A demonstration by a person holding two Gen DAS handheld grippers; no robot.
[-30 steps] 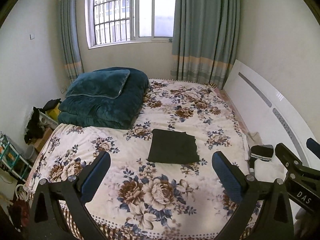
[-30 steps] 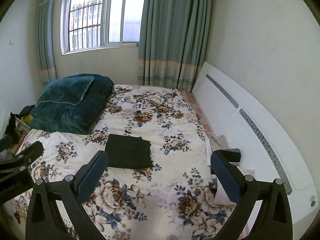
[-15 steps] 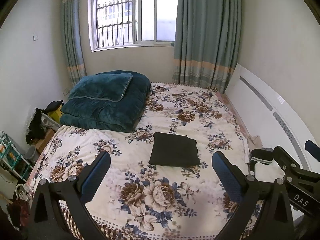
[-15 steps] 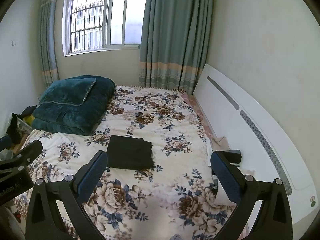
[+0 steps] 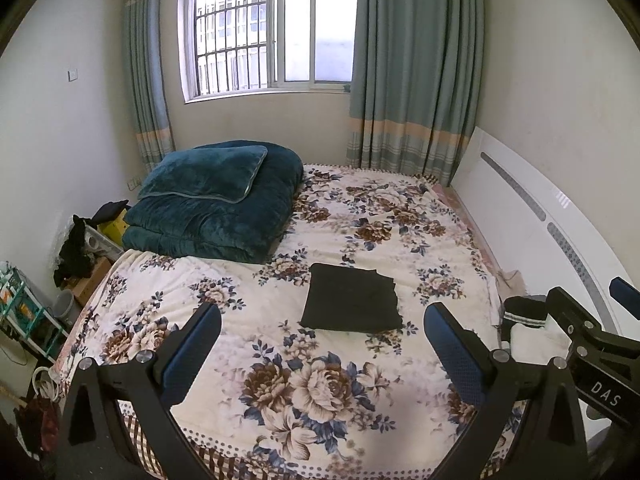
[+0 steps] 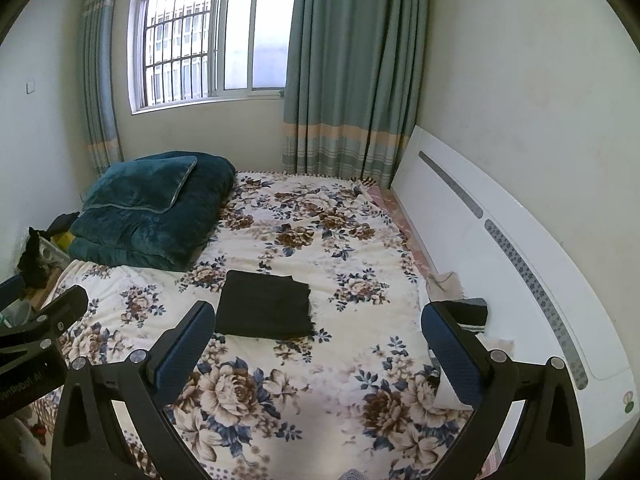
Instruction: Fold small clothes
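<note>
Cloth (image 5: 351, 299) of dark colour lies folded flat in the middle of the flowered bed (image 5: 280, 380), in a neat rectangle, and nothing touches it. Its long side seems to run across the bed, from left to right, though the lens bends the shape and I cannot be sure.

The left gripper (image 5: 320, 344) hangs above the near edge of the bed with its jaws spread wide and nothing between them. The right gripper (image 6: 318, 344) is in the same state, jaws wide apart and empty. Both are well apart from the cloth.

In the left view the cloth lies straight ahead, between the two fingers. In the right view it lies ahead and to the left, near the left finger. So I judge the left gripper is better lined up with it.

At the right side of the bed, near the white headboard (image 6: 460, 216), there is a small heap of clothes (image 5: 528, 320), dark with a pale part. It is closer to the right gripper. If the dark cloth is finished, this heap is probably the next piece, and the right gripper would reach it first.
</note>
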